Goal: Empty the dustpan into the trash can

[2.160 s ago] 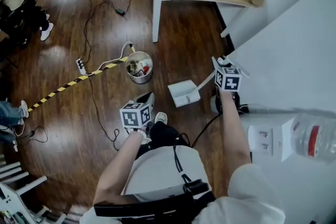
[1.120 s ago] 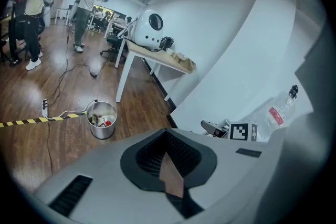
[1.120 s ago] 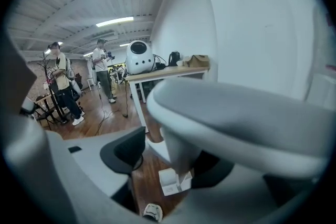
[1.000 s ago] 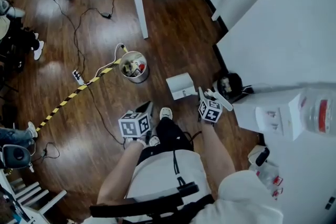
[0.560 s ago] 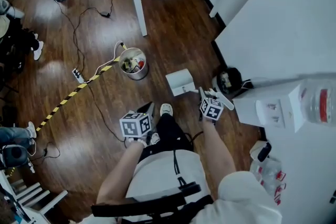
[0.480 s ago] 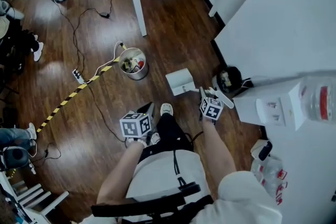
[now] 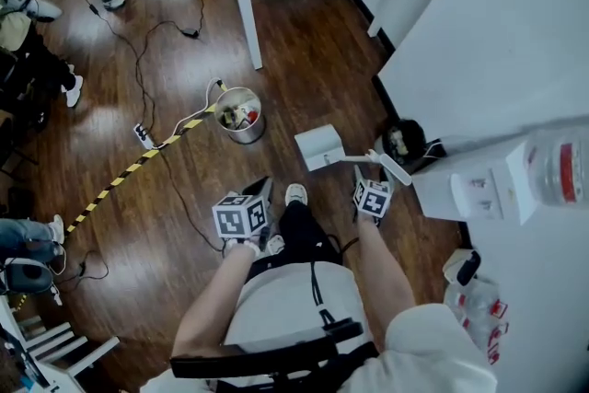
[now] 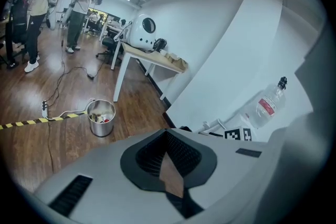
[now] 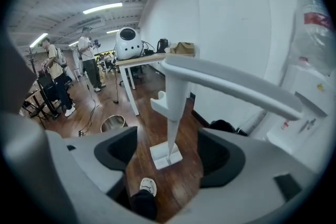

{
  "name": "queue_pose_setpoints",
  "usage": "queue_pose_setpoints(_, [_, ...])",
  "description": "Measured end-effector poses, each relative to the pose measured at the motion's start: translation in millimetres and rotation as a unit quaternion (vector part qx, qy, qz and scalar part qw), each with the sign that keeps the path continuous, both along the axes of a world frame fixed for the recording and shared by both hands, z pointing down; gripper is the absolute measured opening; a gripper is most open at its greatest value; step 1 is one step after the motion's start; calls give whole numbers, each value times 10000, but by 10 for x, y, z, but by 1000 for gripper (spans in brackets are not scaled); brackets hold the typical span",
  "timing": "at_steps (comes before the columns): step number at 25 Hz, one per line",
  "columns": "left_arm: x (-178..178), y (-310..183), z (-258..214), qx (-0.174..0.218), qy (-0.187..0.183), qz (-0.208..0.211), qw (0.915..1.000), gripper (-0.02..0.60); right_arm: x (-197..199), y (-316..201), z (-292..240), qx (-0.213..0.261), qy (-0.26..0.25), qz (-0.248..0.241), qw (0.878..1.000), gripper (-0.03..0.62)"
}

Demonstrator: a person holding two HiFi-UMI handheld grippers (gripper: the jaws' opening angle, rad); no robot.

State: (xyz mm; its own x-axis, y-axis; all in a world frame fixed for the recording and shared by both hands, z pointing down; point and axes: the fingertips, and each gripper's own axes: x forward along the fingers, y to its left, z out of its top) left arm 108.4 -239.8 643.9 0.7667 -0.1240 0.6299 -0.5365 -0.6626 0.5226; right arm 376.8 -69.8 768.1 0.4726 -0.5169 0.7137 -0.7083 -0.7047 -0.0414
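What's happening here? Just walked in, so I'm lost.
A person works a gripper in each hand. The right gripper has just been opening its jaws; the white dustpan has its handle between them, ungripped, its pan on the wood floor. The left gripper is shut and empty. The metal trash can nearby holds rubbish.

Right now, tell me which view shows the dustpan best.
Head view: the whole dustpan shows from above. The right gripper view has its handle close, pan small. The left gripper view barely shows it.
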Motion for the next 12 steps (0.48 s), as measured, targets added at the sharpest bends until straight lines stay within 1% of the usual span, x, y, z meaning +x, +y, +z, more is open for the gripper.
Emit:
queue_pose_setpoints(3, [-87, -2, -50, 66, 77, -111, 9999, -3, -146, 14, -94, 130, -8, -144, 9998, 387])
queue_pose_setpoints(6, [-222, -10, -105, 126, 170, -285, 9994, -3, -436, -70, -219, 339, -297, -276, 9986, 387])
queue_pose_setpoints(9, [-321, -4, -194, 214, 278, -437, 9984, -3, -757, -339, -481, 753, -559, -674, 9933, 377])
queue_pose_setpoints(10, [-337, 5, -237, 254, 316, -469, 9981, -3, -864, -448, -623, 929, -593, -875, 9900, 317])
queue_pose_setpoints(11, [-349, 20, -284, 304, 346, -486, 9978, -3, -969, -543, -775, 1086, -594, -1073, 9865, 212])
queue_pose_setpoints(12, [-358, 38, -333, 366, 370, -489, 9974, -3, -1068, -622, -921, 1216, -567, -1254, 9830, 154])
